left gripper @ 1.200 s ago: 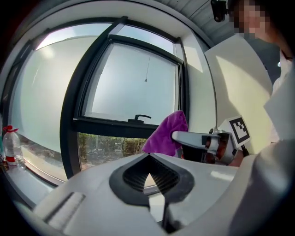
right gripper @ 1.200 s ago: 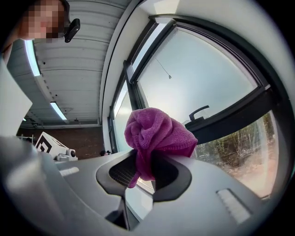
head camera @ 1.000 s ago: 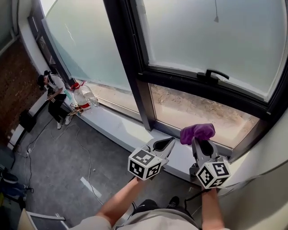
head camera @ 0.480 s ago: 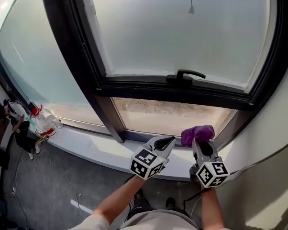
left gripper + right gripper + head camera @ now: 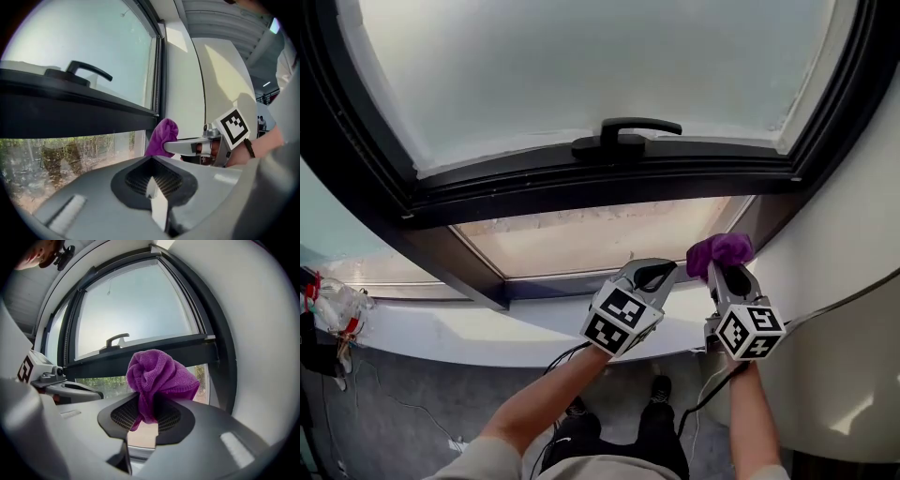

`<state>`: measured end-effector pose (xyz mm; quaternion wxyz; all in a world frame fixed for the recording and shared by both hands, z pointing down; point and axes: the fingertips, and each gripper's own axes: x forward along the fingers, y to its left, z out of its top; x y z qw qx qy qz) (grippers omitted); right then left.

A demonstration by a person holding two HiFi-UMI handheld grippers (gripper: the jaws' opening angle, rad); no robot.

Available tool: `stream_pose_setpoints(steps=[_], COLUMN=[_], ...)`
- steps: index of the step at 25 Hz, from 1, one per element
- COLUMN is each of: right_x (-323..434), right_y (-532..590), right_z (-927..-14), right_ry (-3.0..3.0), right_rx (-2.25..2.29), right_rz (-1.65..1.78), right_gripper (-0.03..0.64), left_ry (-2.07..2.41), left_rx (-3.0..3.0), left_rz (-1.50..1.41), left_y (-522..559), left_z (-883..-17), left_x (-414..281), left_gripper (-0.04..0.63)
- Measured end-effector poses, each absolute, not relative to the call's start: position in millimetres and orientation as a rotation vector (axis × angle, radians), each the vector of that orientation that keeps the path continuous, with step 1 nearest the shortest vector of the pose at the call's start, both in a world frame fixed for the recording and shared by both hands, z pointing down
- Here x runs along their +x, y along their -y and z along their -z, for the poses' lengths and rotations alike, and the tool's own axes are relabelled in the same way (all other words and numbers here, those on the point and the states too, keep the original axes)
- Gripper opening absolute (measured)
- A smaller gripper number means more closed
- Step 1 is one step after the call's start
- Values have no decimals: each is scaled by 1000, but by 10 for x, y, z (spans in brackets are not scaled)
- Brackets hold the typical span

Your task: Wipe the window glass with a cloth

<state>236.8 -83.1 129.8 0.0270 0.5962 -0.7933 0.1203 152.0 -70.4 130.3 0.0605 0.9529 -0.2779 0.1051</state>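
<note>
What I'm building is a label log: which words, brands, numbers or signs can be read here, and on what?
None: no word, brand, number or sign can be read in any view.
The cube on the left claw and the cube on the right claw carry only black-and-white square patterns.

cloth purple | window frame black | glass frosted pale grey

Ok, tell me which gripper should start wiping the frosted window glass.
Right. The right gripper is shut on the bunched purple microfibre cloth and points at the frosted window glass. The left gripper is shut and empty, so it has nothing to wipe with.
</note>
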Motion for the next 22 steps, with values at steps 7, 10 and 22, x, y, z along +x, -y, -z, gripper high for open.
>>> stream_pose_setpoints(steps=[7,10,22], right_x=[3349,3640,4205], right_y=[1589,1924,2801], right_z=[-1722,-1896,-1982], right_ry=[2394,2396,2151], right_rx=[1968,2021,2343], right_rz=[-390,-484,-346], right_gripper=[114,115,114], left_ry=[885,943,1063], left_rx=[2855,2847,2777], left_rz=[-272,-270,-284], left_y=[1206,1405,1870], left_z=[-1667,-1852,-2122], left_x=[2401,2643,2725], left_gripper=[0,0,0])
